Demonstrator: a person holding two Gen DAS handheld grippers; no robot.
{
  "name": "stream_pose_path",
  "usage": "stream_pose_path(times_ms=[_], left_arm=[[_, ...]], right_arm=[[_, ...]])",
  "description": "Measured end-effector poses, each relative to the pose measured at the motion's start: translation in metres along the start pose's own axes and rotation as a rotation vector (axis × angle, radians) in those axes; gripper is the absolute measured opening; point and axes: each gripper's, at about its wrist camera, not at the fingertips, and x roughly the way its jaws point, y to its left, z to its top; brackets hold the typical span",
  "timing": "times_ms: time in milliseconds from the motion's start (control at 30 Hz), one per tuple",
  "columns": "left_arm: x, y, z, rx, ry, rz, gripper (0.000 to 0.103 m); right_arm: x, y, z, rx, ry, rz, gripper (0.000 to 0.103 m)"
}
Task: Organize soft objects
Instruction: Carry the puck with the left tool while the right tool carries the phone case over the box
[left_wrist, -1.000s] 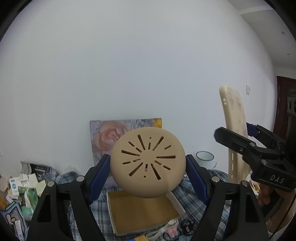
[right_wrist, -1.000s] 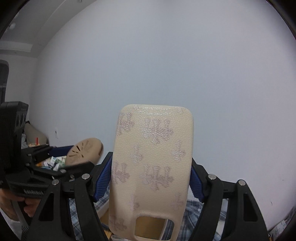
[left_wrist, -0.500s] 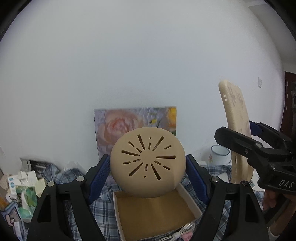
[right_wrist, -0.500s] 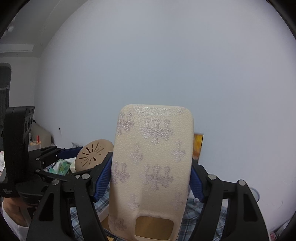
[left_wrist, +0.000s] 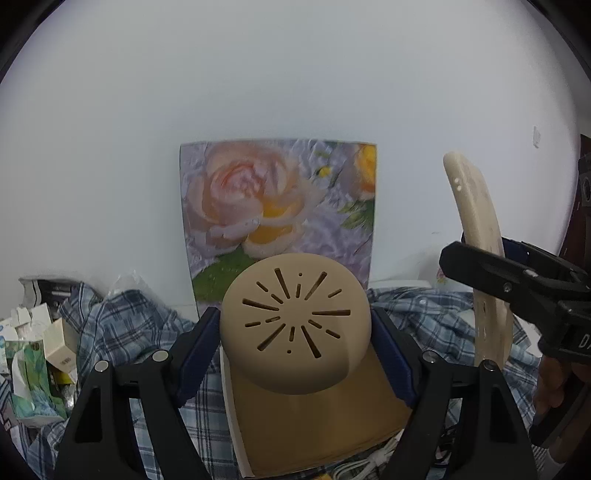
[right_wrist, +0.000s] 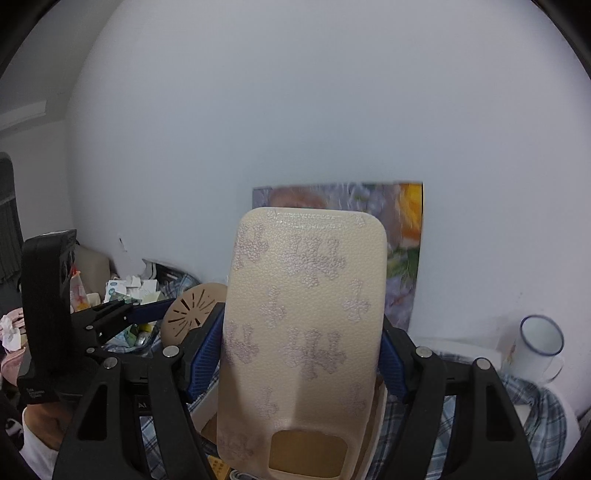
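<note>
Left wrist view: the left gripper (left_wrist: 295, 332) is clamped on a tan round slotted pad (left_wrist: 295, 325), its blue pads pressing on either side. Just below and beyond it sits an open cardboard box (left_wrist: 317, 417) on a blue plaid cloth (left_wrist: 122, 325). To that gripper's right, the right gripper (left_wrist: 491, 258) holds a cream phone case (left_wrist: 476, 229) seen edge-on. Farther back, a rose painting (left_wrist: 277, 206) leans against the white wall (left_wrist: 295, 74), and small cartons (left_wrist: 33, 343) are piled off to the left. In the right wrist view, the right gripper (right_wrist: 301, 350) grips the phone case (right_wrist: 306, 332) upright between its blue pads, over the box (right_wrist: 210, 432). The slotted pad (right_wrist: 192, 306) is to its left, and a white enamel mug (right_wrist: 535, 347) stands to its right.
</note>
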Motion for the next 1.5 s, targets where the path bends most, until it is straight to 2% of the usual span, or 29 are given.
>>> stream_pose_path(times_ms=[400,633,1000,1500], left_arm=[[0.031,0.004,-0.019,-0.004,0.070,0.011,0.082],[0.062,0.017,-0.039,-0.051,0.121,-0.004,0.082],[0.094,0.026,-0.063,-0.072,0.196,-0.001,0.082],[0.123,0.026,-0.084,-0.046,0.311,0.034,0.082]], right_arm=[[0.046,-0.009,-0.022,0.027,0.109,-0.012,0.072],[0.070,-0.016,-0.043,0.047,0.164,-0.019,0.072],[0.115,-0.035,-0.083,0.108,0.304,-0.010,0.072],[0.142,-0.046,-0.111,0.133,0.414,-0.023,0.072]])
